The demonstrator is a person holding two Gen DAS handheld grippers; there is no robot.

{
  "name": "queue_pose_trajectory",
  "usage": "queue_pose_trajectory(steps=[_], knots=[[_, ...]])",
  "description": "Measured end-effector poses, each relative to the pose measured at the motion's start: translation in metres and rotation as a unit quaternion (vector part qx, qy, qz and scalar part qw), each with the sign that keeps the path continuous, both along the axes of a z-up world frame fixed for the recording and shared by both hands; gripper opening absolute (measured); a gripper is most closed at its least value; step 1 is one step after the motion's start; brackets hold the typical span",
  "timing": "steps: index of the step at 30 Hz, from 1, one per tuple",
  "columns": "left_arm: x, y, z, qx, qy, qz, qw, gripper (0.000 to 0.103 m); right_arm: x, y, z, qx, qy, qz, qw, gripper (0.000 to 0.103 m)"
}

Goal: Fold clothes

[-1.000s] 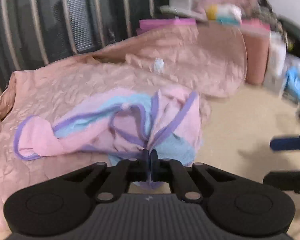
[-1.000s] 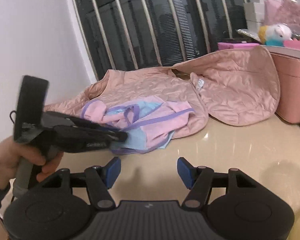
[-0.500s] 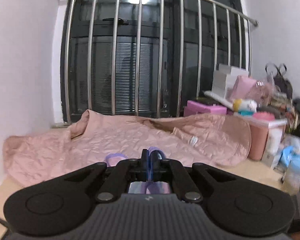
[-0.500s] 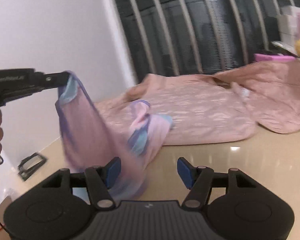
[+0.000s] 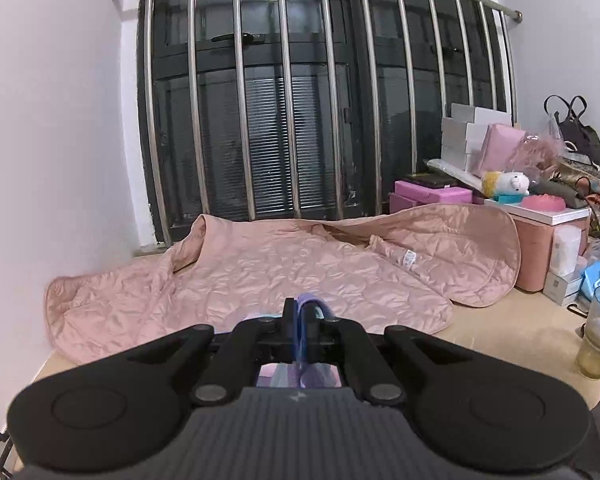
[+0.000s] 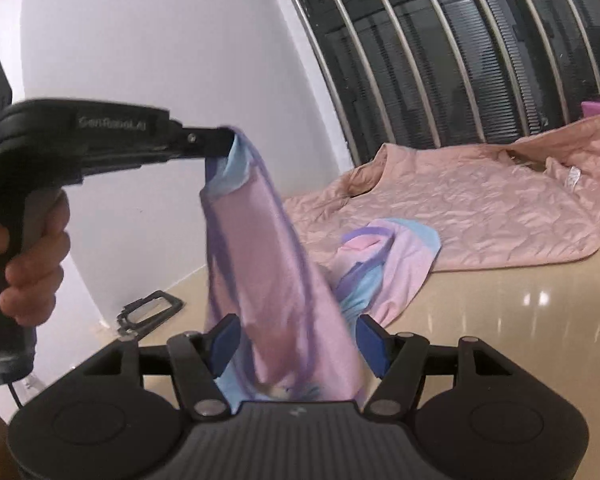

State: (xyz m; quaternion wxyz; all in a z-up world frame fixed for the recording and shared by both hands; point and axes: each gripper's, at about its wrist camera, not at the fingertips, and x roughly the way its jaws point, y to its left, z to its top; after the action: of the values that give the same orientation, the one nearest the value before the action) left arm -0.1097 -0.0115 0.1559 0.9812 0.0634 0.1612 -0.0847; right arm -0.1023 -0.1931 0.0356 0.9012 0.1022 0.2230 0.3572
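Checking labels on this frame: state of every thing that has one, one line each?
left gripper: shut on the pink-and-blue garment, holding it up.
right gripper: open, hanging cloth between its pads, not clamped.
pink-and-blue garment: lifted by one edge, unfolded, lower end trailing on the floor.
pink quilted jacket: spread flat on the floor, unfolded, open.

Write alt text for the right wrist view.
The left gripper, held in a hand, lifts a pink garment that hangs between the open right gripper. A pink quilt lies behind.
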Motion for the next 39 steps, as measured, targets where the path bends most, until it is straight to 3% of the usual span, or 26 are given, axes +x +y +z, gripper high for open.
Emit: queue_pose_trajectory(steps=[18,29,34,39], knots=[[-0.006,-0.011,0.004,0.013,-0.001,0.008,0.9999,0.001,0.003,-0.009,-0.009,0.015,0.004,-0.016,1.000,0.064],[-0.018,0.008,0.016,-0.024,-0.030,0.002,0.9993,0.001,-0.009,0.022,0.002,-0.008,-0.018,0.000,1.000,0.064],[-0.024,0.023,0.017,-0.038,-0.041,0.008,0.9984,0.001,-0.007,0.048,0.006,-0.045,-0.019,-0.010,0.999,0.064],[-0.028,0.042,0.001,-0.052,-0.025,0.026,0.9980,0.001,-0.031,0.027,0.017,-0.007,-0.018,0.003,1.000,0.061]])
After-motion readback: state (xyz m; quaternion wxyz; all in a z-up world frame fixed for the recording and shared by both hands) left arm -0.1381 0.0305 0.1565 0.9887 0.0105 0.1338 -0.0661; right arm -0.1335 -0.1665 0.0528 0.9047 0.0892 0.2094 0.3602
